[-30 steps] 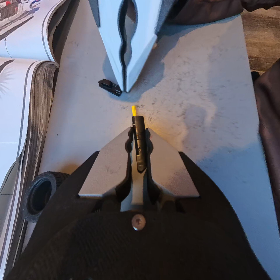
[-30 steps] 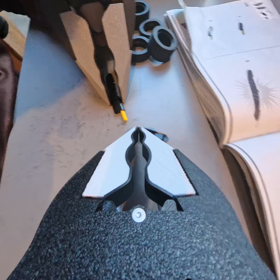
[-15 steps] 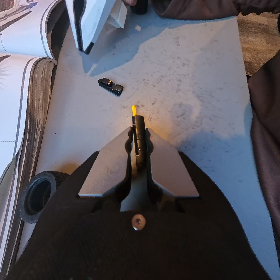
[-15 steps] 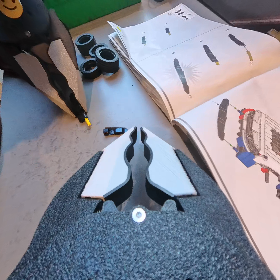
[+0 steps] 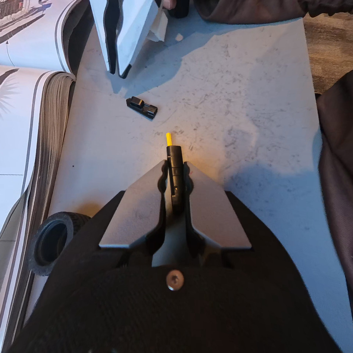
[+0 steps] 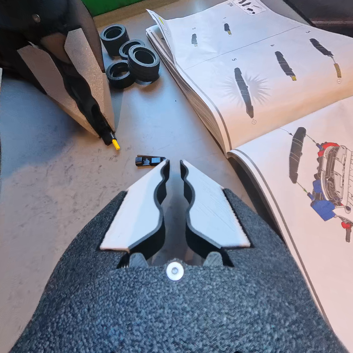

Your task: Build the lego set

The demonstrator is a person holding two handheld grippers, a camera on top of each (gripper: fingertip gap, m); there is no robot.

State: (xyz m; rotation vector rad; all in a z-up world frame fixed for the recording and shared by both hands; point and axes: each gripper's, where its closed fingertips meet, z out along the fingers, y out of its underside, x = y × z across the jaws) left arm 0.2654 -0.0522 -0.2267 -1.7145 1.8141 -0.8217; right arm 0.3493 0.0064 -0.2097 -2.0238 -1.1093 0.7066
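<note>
My left gripper [image 5: 174,162] is shut on a long black lego assembly [image 5: 174,172] with a yellow axle [image 5: 168,138] sticking out of its front end, held low over the grey table [image 5: 248,114]. It also shows in the right wrist view [image 6: 107,133]. A small black lego piece [image 5: 142,108] lies on the table just beyond the axle. My right gripper [image 6: 174,162] is open by a narrow gap and empty, its left fingertip right beside that small piece [image 6: 148,161]. The right gripper also shows in the left wrist view [image 5: 118,70], tips down near the book.
An open instruction book [image 6: 267,86] lies along one side of the table, also in the left wrist view [image 5: 28,114]. Several black tyres [image 6: 133,59] sit by the book behind my left gripper; one tyre [image 5: 51,246] shows beside it. A dark sleeve [image 5: 248,9] is at the far edge. The grippers' ends are close to 11 cm from one another.
My right gripper, shut and tip-to-tip with the axle before, has pulled back, opened slightly and come in beside the small black piece. My left gripper has held still with its assembly.
</note>
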